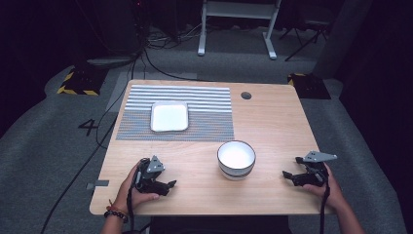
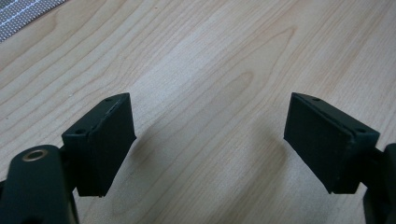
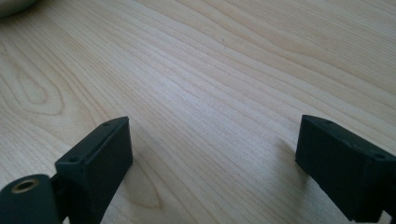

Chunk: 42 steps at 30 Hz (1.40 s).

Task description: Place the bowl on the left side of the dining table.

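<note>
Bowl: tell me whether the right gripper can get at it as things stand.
Probably yes. The right gripper is open and points toward the bowl, with bare table between them and nothing in the way. The bowl looks wide, so gripping the rim seems likelier.

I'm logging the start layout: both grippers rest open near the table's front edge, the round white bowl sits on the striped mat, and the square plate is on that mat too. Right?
Not quite: the round white bowl stands on the bare table, in front of the striped mat, as the high view shows. The square plate is on the mat, and the left gripper and right gripper are open.
</note>
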Tool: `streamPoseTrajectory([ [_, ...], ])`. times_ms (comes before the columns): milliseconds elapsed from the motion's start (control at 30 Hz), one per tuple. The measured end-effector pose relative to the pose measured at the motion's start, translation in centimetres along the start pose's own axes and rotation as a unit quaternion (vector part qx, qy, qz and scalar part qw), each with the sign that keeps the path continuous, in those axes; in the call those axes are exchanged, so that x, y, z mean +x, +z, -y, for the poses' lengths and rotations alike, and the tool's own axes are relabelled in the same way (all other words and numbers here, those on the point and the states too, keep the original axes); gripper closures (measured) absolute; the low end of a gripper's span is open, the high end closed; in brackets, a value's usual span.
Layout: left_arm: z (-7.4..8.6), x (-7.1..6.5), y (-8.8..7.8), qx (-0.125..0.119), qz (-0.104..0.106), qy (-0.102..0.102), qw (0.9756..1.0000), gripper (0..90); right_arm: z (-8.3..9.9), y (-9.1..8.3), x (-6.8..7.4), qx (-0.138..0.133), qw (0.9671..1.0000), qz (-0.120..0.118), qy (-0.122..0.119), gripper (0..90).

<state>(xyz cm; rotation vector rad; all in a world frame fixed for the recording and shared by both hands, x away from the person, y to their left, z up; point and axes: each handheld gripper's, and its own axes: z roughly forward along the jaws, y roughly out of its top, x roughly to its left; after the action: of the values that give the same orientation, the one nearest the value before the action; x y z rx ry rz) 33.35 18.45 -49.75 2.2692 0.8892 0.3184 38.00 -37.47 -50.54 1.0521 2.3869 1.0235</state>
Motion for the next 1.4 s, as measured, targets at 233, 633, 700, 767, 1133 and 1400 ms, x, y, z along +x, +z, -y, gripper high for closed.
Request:
streamPoseTrajectory([
  [233, -0.5, -0.4, -0.1, 0.002, -0.001, 0.007, 1.0000, 16.2, 0.0, 0.0, 0.0, 0.000, 1.0000, 0.000, 0.001, 11.0],
  [633, -2.0, -1.4, -0.6, -0.004, -0.002, 0.028, 0.9996, 16.4, 0.0, 0.0, 0.0, 0.000, 1.0000, 0.000, 0.001, 11.0],
  [700, -2.4, -1.7, -0.7, -0.003, 0.001, 0.031, 0.9995, 16.4, 0.0, 0.0, 0.0, 0.000, 1.0000, 0.000, 0.001, 11.0],
  [767, -2.7, -1.7, -0.7, -0.004, -0.001, 0.036, 0.9994, 16.4, 0.0, 0.0, 0.0, 0.000, 1.0000, 0.000, 0.001, 11.0],
  [1133, -4.4, -2.6, -1.2, -0.002, 0.007, 0.064, 0.9979, 16.4, 0.0, 0.0, 0.0, 0.000, 1.0000, 0.000, 0.001, 11.0],
  [1400, -7.0, -3.0, -1.3, -0.032, 0.011, 0.077, 0.9964, 16.5, 0.0, 0.0, 0.0, 0.000, 1.0000, 0.000, 0.001, 11.0],
])
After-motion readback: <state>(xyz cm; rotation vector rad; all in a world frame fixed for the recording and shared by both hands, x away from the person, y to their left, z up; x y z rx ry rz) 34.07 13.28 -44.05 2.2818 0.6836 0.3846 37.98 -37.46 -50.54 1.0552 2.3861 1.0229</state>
